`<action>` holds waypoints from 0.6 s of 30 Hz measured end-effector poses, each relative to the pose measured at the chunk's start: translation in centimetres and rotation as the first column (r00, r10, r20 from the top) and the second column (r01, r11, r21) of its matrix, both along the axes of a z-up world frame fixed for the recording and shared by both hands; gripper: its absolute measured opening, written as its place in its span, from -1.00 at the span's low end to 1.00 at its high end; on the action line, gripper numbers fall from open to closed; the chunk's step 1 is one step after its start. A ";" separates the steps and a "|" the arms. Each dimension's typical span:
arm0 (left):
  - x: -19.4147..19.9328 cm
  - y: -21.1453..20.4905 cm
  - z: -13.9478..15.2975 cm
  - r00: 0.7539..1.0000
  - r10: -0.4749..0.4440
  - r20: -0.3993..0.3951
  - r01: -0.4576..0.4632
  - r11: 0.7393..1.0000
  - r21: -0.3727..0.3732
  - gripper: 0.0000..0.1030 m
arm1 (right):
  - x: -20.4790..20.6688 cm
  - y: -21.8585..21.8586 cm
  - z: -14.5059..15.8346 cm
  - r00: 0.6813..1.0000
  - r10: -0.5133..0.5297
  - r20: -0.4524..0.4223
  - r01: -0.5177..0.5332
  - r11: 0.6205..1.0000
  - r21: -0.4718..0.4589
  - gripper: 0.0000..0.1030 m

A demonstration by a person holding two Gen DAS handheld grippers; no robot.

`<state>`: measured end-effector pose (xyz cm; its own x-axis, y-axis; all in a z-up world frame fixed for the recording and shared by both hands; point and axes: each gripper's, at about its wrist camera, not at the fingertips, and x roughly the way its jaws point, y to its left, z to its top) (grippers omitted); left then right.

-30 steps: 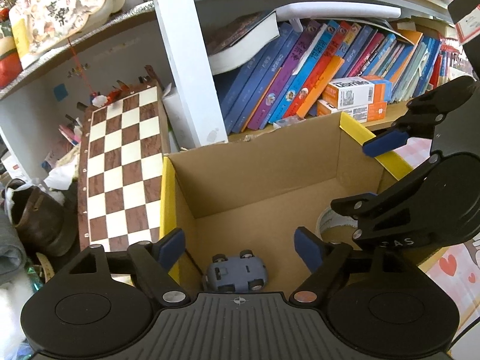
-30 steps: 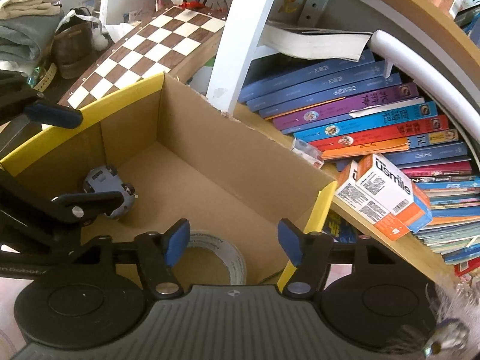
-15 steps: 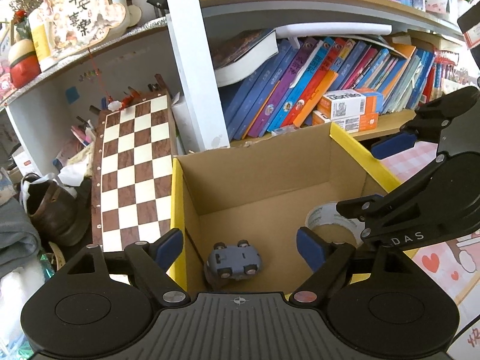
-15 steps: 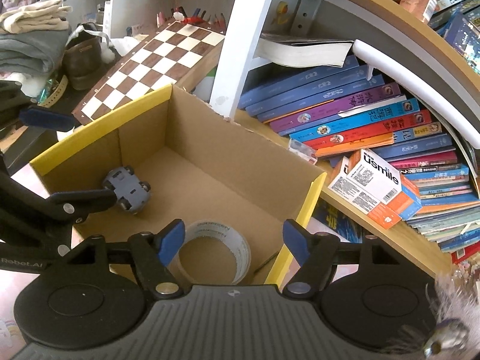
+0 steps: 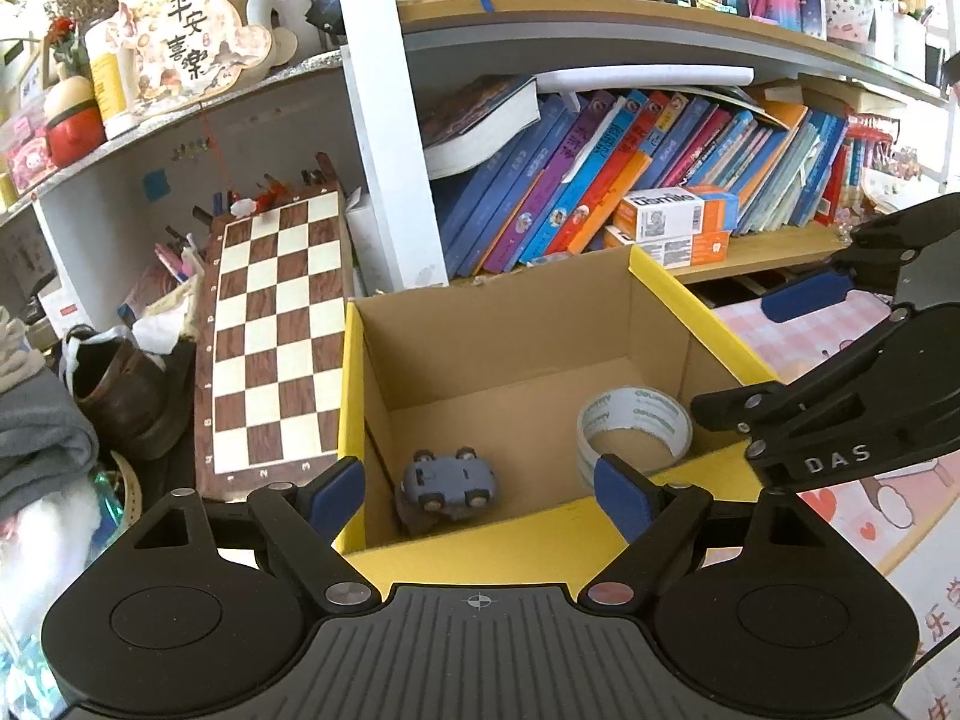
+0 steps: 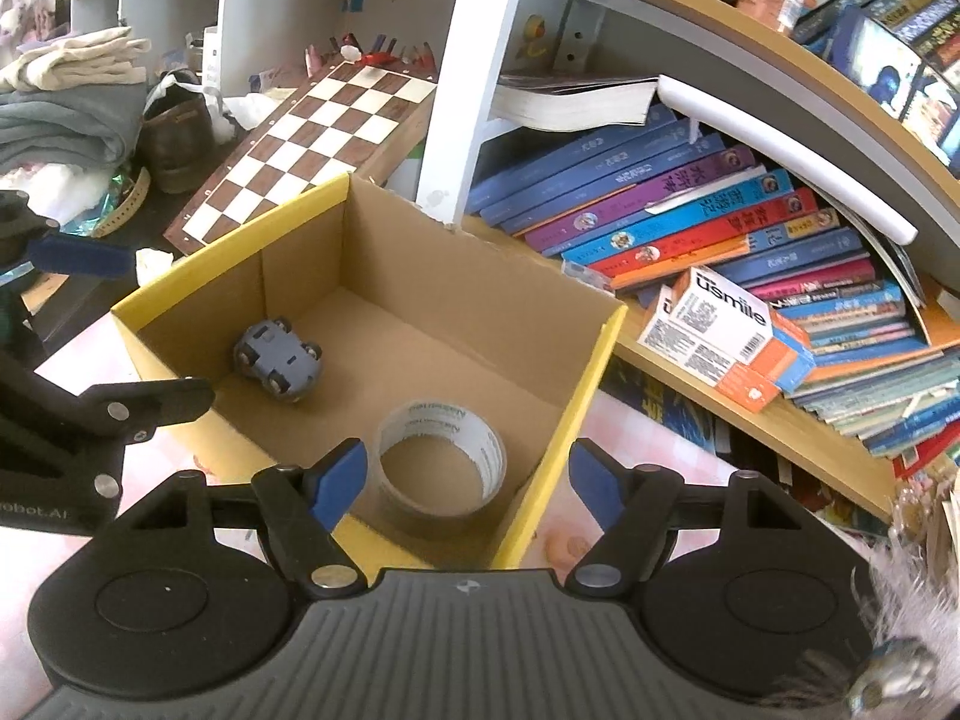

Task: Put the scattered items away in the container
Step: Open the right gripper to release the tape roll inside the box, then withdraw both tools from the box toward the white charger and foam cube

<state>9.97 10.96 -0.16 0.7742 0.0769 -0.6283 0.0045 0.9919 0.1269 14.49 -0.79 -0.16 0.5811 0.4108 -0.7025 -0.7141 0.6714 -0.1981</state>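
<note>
While both tilt down over the box (image 5: 690, 294), left gripper (image 5: 480, 489) gapes; right gripper (image 6: 468, 483) (empty) is opening.

A white upright post (image 5: 384, 120) divides a curved bookshelf (image 5: 660, 30) with a wooden top edge. To its right, a row of leaning books (image 5: 600, 162) fills the lower shelf, with orange-and-white cartons (image 5: 678, 222) stacked in front of them. To its left, a chessboard (image 5: 270, 330) leans in a grey bay beside a brown shoe (image 5: 126, 396) and folded grey cloth (image 6: 60, 120). A pink checked tablecloth (image 5: 810, 330) covers the surface at the right edge. Daylight is bright.
</note>
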 end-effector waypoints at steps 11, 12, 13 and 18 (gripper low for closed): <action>-2.4 -1.5 0.5 1.000 -0.010 0.013 0.010 1.000 -0.027 0.67 | -2.3 -3.3 0.7 0.998 -0.067 -0.012 0.068 0.997 0.049 0.52; -2.6 -1.7 0.4 1.000 -0.013 0.010 0.013 0.999 -0.030 0.67 | -2.5 -3.6 0.7 0.997 -0.073 -0.014 0.074 0.996 0.056 0.53; -2.8 -1.9 0.4 1.000 -0.017 0.006 0.017 0.999 -0.032 0.67 | -2.7 -4.0 0.8 0.997 -0.079 -0.017 0.080 0.995 0.062 0.54; -3.7 -2.9 0.0 0.999 -0.034 -0.009 0.033 0.998 -0.046 0.67 | -3.6 -5.5 0.8 0.993 -0.114 -0.035 0.116 0.989 0.088 0.63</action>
